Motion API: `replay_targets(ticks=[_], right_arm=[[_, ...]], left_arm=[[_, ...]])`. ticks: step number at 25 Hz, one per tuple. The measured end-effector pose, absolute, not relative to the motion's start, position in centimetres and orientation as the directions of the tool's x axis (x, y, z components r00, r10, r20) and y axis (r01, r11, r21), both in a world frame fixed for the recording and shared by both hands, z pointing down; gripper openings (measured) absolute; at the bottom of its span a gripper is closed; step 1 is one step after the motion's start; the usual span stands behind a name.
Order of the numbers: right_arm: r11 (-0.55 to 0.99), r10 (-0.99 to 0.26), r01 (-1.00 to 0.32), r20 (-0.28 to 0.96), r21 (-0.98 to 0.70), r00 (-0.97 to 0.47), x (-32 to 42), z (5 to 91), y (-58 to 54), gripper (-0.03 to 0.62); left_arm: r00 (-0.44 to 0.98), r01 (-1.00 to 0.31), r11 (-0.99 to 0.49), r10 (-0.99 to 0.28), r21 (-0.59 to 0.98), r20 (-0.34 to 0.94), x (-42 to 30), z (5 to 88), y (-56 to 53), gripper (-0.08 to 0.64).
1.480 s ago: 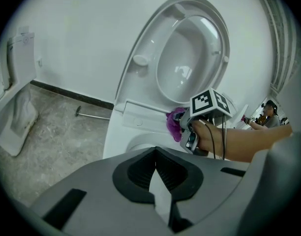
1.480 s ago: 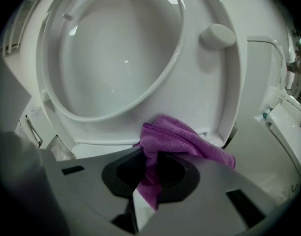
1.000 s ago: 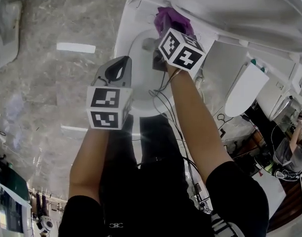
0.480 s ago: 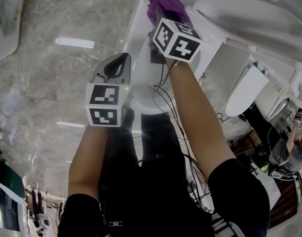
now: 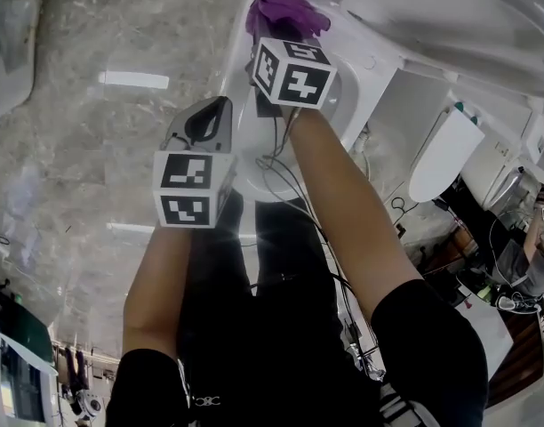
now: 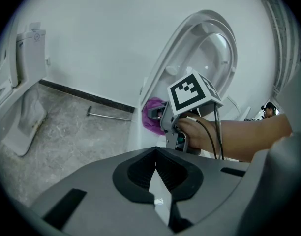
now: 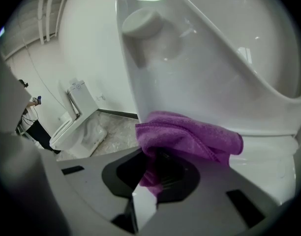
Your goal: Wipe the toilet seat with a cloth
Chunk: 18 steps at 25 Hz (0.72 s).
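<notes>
Now my right claw (image 7: 158, 168) pinches the cloth (image 7: 190, 134) onto the toilet seat (image 7: 271, 156) for wiping, left claw (image 6: 155, 173) pressed together, aside.

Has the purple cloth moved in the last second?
Yes. The purple cloth, clamped in the right gripper, slid left across the back of the toilet, nearer its left edge.

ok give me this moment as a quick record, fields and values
right gripper: shut on purple cloth
cloth position: bunched on the toilet rim, just below the raised hinged part; whether that part is seat or lid, cannot tell
left gripper: shut, nothing between its jaws
floor: grey, marbled
background: another toilet by the wall
</notes>
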State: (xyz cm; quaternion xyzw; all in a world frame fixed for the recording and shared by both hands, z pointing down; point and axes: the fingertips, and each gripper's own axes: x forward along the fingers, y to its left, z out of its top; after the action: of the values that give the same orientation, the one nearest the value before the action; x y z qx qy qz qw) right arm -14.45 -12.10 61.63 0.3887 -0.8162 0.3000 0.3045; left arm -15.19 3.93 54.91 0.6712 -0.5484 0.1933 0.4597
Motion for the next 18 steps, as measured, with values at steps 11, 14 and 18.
replay_targets(ticks=[11, 14, 18], right_arm=[[0.462, -0.449, -0.836, 0.734, -0.296, -0.509, -11.2, 62.0, -12.5, 0.061], [0.435, -0.460, -0.850, 0.739, -0.296, -0.492, -9.9, 62.2, -12.5, 0.061], [0.408, -0.466, -0.864, 0.747, -0.295, -0.475, -7.9, 62.5, -12.8, 0.061]], left_arm=[[0.335, -0.911, 0.017, -0.554, 0.413, 0.762, -13.7, 55.0, 3.1, 0.008], [0.343, -0.910, 0.008, -0.547, 0.415, 0.763, -13.0, 55.0, 3.2, 0.008], [0.351, -0.911, -0.004, -0.537, 0.413, 0.767, -12.0, 55.4, 3.1, 0.008]])
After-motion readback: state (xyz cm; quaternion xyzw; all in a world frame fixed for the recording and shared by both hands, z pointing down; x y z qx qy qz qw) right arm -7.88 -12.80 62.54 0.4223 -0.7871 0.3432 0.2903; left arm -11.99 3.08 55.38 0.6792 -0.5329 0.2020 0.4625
